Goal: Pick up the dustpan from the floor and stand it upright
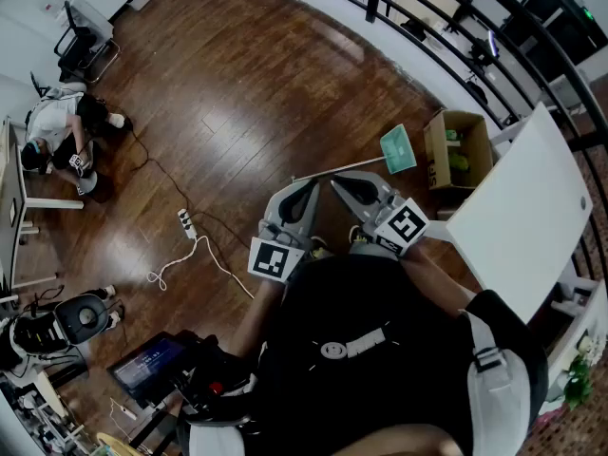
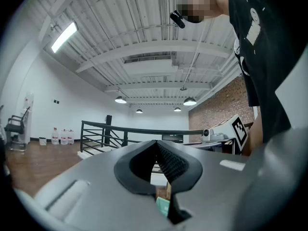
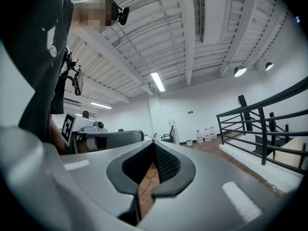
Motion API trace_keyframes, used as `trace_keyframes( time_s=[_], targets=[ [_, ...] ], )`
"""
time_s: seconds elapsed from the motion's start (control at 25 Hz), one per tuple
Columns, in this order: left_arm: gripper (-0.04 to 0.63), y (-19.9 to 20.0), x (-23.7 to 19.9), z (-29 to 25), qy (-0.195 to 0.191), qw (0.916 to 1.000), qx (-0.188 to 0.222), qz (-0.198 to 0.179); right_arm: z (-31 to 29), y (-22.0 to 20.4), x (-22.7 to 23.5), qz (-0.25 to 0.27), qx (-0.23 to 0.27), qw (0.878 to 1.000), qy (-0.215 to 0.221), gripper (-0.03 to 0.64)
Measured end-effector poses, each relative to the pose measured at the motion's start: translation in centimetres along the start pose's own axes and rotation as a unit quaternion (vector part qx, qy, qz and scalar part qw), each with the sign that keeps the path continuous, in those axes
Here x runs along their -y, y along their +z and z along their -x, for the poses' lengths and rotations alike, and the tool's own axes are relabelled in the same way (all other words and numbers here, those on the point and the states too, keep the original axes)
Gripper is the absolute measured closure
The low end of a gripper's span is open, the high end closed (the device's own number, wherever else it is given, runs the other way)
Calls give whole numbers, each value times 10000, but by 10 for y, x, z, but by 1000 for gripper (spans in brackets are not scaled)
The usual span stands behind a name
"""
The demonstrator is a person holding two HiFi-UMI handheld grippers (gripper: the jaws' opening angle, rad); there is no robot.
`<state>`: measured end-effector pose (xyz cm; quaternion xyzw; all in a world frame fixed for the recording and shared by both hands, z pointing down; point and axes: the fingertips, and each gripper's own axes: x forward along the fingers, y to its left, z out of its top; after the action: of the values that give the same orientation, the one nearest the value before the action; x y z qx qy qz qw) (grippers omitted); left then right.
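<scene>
lying just beyond right gripper [image 1: 342, 184], dustpan [image 1: 397, 147]

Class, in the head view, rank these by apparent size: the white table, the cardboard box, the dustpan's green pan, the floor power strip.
Largest to smallest:
1. white table (nearer the camera, which enlarges it)
2. cardboard box
3. dustpan's green pan
4. power strip
</scene>
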<state>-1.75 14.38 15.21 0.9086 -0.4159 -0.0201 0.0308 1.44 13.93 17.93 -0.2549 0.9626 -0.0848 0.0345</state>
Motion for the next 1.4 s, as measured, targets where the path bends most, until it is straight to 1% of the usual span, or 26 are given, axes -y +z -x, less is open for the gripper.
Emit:
trace_keyframes(
  time_s=[0.12,0.32,0.64,0.76,0.8,0.88,1.0,1.08,1.16,1.28,1.32,1.36,1.4],
  targets=[
    [577,-2,0,-2,-39,10000,-15,-6,-1,-1,0,13,-19,10000,-11,615],
    [577,-4,-1,0,-82,9999,22,-62,-4,0,-1,-20,98,9999,-66,615],
    [577,-5,-4,10,0,10000,-26,-95,-2,-5,-9,20,-66,10000,-5,615],
    [577,-6,-5,16,15,9999,96,-39,0,-10,-11,30,-122,9999,-62,615],
    [577,-10,-4,19,27,9999,114,-9,1,-14,-12,25,-153,9999,-66,615],
    [577,-27,1,24,45,10000,23,15,10,-30,-12,20,-213,9998,-52,615],
    [577,-71,18,24,87,9997,-197,-126,40,-67,-4,52,-205,9998,-52,615],
    [577,-81,22,24,146,9994,-227,-199,55,-75,2,85,-230,9997,-91,615],
    [577,-62,15,25,250,9992,-276,-138,57,-53,5,67,-342,9993,-137,615],
    [577,-13,-3,19,452,9984,-350,1,48,2,13,32,-550,9984,-91,615],
    [577,-10,-12,11,506,9979,-395,19,42,9,24,13,-594,9982,-61,615],
    [577,-19,-23,1,557,9973,-469,25,36,3,38,-42,-612,9981,-30,615],
    [577,-38,-34,-9,611,9965,-564,23,30,-14,55,-138,-606,9981,5,615]
  ],
)
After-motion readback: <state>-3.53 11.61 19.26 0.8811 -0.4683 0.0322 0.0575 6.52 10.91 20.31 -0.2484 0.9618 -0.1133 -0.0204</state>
